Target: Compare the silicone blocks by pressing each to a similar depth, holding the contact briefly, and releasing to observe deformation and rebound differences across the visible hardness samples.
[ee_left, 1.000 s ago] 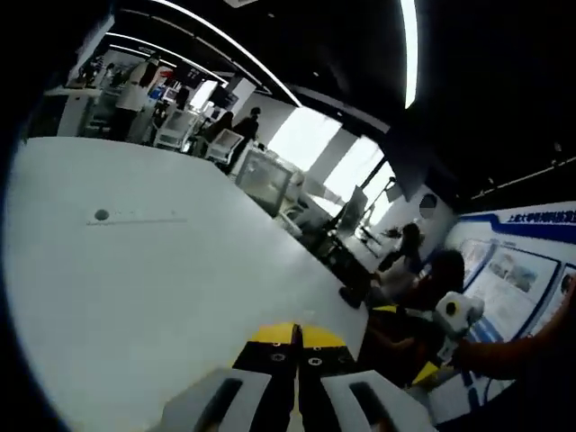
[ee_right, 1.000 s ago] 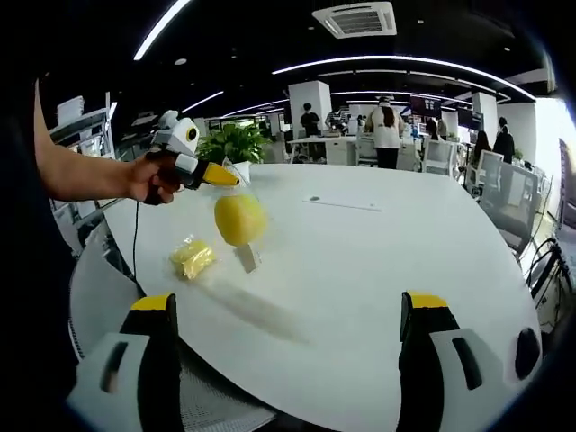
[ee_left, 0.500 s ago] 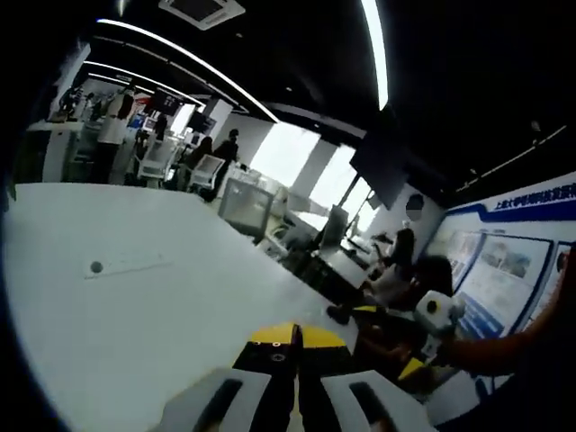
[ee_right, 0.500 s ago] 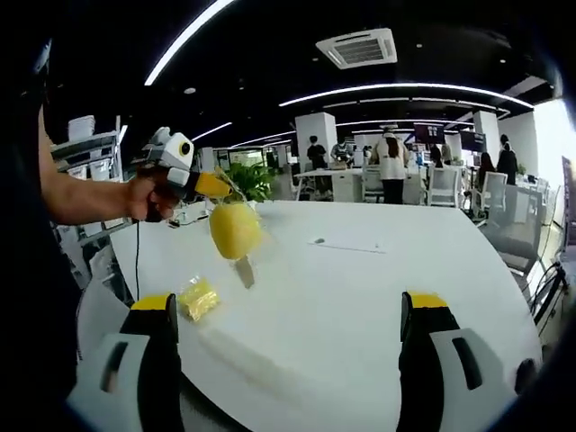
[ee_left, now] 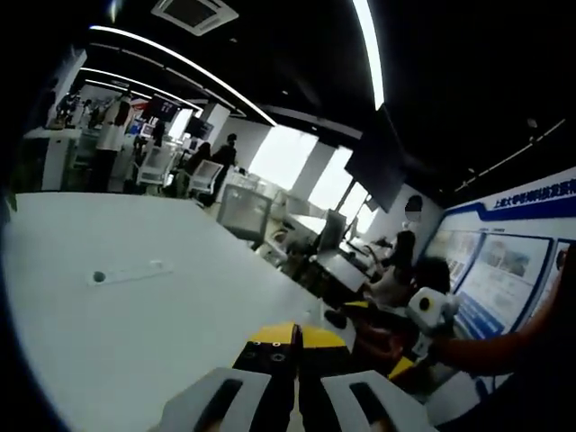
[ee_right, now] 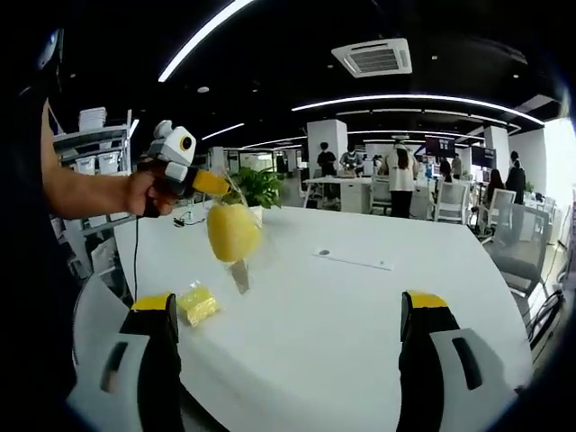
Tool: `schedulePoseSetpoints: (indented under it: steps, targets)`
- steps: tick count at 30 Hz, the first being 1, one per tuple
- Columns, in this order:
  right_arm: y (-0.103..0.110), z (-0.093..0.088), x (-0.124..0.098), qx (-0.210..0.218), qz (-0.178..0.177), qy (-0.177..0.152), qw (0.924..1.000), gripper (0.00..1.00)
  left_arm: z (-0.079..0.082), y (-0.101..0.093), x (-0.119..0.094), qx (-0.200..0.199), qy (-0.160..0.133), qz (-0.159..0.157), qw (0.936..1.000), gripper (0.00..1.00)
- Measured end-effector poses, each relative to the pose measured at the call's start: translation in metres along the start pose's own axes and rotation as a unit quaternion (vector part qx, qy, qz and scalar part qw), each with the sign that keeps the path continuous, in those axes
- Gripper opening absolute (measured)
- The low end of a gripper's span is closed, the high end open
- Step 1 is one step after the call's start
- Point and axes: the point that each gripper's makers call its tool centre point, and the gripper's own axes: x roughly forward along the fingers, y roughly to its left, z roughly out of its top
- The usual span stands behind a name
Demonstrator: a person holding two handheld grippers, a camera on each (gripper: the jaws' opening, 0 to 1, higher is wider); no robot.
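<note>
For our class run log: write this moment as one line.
left gripper: shut on bagged yellow block, lifted above table | right gripper: open, empty | small yellow block: on table

— How's my light?
— Ceiling strips (ee_right: 405, 97) glare white, windows (ee_left: 286, 155) blown out. Tabletop (ee_right: 360, 306) bright; ceiling dim. Fisheye bends my edges, left gripper view slightly soft.

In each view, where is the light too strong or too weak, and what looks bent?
Left gripper view: windows washed out, ceiling dark, table edge curved. Right gripper view: ceiling strips bow, yellow object hanging from the left hand-held gripper slightly soft.
</note>
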Motion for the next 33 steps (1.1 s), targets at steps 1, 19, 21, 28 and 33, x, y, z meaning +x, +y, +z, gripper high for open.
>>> schedulePoseSetpoints:
  steps: [1, 19, 21, 28, 33]
  targets:
    - [0.000, 0.001, 0.001, -0.001, 0.002, 0.000, 1.0000, 0.96, 0.001, -0.001, -0.001, -0.001, -0.002, 0.000, 1.0000, 0.00]
    - [0.033, 0.030, 0.054, -0.001, 0.116, -0.037, 0.9926, 0.96, 0.017, -0.029, -0.010, -0.007, -0.015, -0.032, 0.9993, 0.00]
    - [0.036, 0.032, 0.058, -0.005, 0.126, -0.037, 0.9913, 0.96, 0.017, -0.031, -0.011, -0.006, -0.014, -0.033, 0.9993, 0.00]
    - [0.051, 0.042, 0.071, -0.002, 0.164, -0.043, 0.9855, 0.96, 0.023, -0.039, -0.017, -0.006, -0.018, -0.042, 0.9989, 0.00]
    - [0.059, 0.053, 0.075, 0.017, 0.187, -0.061, 0.9804, 0.90, 0.027, -0.044, -0.019, -0.008, -0.021, -0.050, 0.9985, 0.00]
